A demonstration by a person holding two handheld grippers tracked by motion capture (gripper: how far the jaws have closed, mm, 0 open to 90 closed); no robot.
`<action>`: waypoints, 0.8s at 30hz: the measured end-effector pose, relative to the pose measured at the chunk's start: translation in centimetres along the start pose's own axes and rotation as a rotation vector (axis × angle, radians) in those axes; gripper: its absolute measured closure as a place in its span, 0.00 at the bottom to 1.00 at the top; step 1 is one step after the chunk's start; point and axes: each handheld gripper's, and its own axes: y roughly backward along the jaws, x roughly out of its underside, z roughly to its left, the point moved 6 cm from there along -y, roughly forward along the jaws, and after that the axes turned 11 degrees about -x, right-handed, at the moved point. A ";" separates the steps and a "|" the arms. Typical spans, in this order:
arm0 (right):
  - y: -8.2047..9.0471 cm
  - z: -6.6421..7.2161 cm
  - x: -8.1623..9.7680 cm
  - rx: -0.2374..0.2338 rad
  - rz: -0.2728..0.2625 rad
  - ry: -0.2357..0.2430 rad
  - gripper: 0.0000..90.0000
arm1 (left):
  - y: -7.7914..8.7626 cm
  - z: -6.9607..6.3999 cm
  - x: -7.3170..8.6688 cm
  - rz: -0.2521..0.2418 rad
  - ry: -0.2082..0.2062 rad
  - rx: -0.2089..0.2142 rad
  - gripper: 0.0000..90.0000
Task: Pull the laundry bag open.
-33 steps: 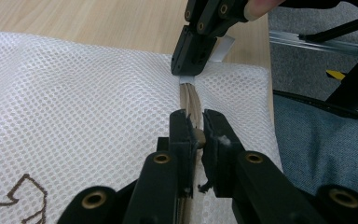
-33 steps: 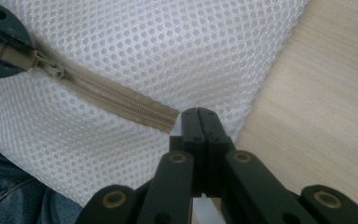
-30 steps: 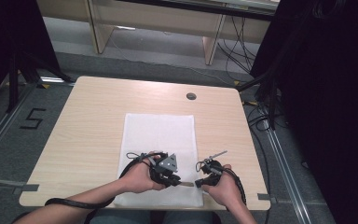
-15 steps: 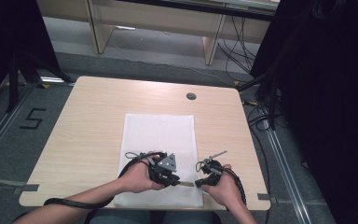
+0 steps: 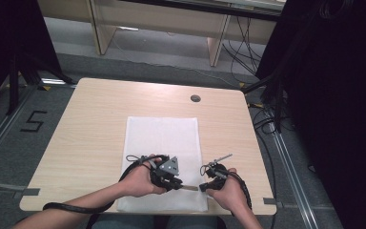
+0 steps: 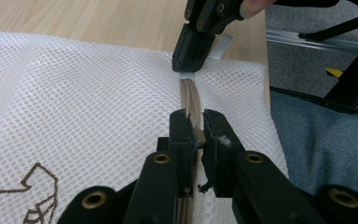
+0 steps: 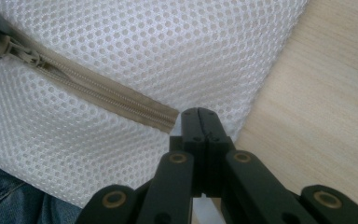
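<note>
A white mesh bag (image 5: 164,138) lies flat on the wooden table (image 5: 90,129), with a beige zipper (image 7: 98,91) along its near edge. My left gripper (image 6: 196,126) is shut on the zipper's pull (image 6: 198,136); in the high view that left gripper (image 5: 180,185) points right along the near edge. My right gripper (image 7: 200,116) is shut on a small white tab (image 6: 185,75) at the end of the zipper, by the bag's corner. The left gripper view shows this right gripper (image 6: 193,51) coming down from the top. The two grippers' tips sit close together on the zipper (image 5: 189,188).
A round cable hole (image 5: 195,98) sits in the table's far side. The table's right edge (image 7: 317,107) is close to the right gripper. The person's jeans (image 6: 321,140) lie just beyond the near edge. Cables (image 5: 76,207) trail from both grippers.
</note>
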 end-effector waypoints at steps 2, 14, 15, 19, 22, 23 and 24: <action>0.0 0.0 0.0 0.000 0.001 -0.001 1.00 | 0.0 0.0 0.0 0.003 0.005 -0.001 0.91; 0.0 -0.1 0.0 0.009 0.003 0.000 1.00 | 0.5 0.1 0.3 0.007 0.016 -0.002 0.91; 0.0 0.0 0.0 -0.001 0.000 0.000 1.00 | 0.5 0.1 0.4 0.011 0.013 0.001 0.91; 0.0 0.0 0.0 -0.001 0.000 0.001 1.00 | 0.6 0.2 0.4 0.006 -0.002 0.000 0.91; 0.0 0.0 0.0 -0.001 -0.001 0.000 1.00 | 0.7 0.1 0.4 0.010 0.016 -0.001 0.91; 0.0 0.0 0.0 -0.001 -0.001 0.001 1.00 | 0.7 0.1 0.4 0.010 0.012 -0.003 0.91; 0.0 0.0 0.0 0.000 0.000 0.001 1.00 | 0.8 0.2 0.4 0.008 -0.006 -0.004 0.91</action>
